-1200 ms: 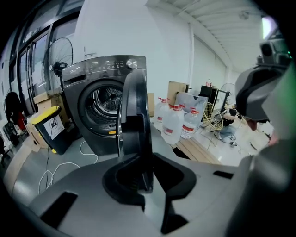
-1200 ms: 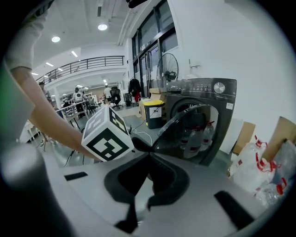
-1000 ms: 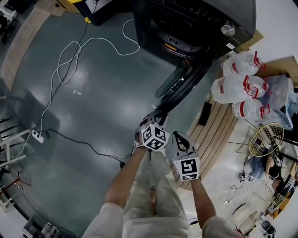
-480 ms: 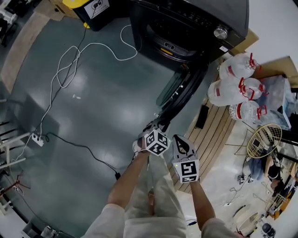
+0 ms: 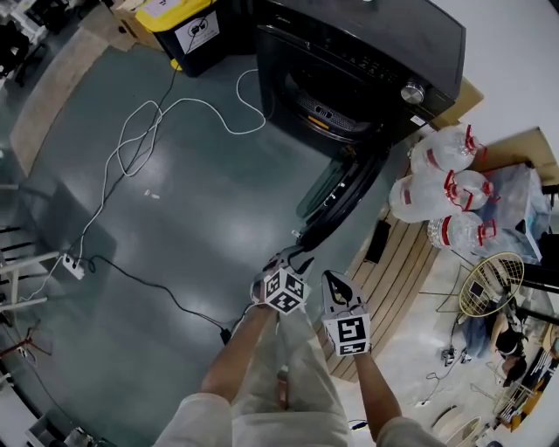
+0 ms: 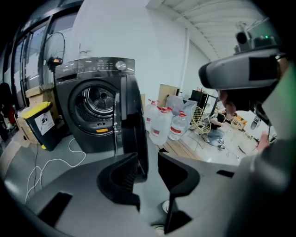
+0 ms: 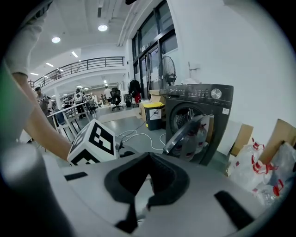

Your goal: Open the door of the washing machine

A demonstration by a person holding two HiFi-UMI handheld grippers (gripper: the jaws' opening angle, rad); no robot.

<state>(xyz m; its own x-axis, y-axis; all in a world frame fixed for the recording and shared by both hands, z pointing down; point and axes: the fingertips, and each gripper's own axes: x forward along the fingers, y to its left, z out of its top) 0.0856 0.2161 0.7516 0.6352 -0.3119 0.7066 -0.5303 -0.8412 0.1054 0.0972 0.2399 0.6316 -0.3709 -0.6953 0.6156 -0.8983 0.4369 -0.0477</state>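
The dark washing machine stands at the top of the head view, its drum uncovered. Its round door is swung wide open towards me, edge-on. My left gripper is at the door's free edge. In the left gripper view the door rises just beyond the left gripper, whose jaws have just been opening; the pads do not press on it. My right gripper hangs beside the left one. In the right gripper view its fingertips meet, so the right gripper is shut on nothing.
Large water bottles lie right of the door by a wooden pallet. A white cable loops over the grey floor to a power strip. A yellow-lidded bin stands left of the machine.
Both grippers have drawn back a little from the machine towards me. The left gripper's tips, earlier over the door's edge, now sit just short of it.
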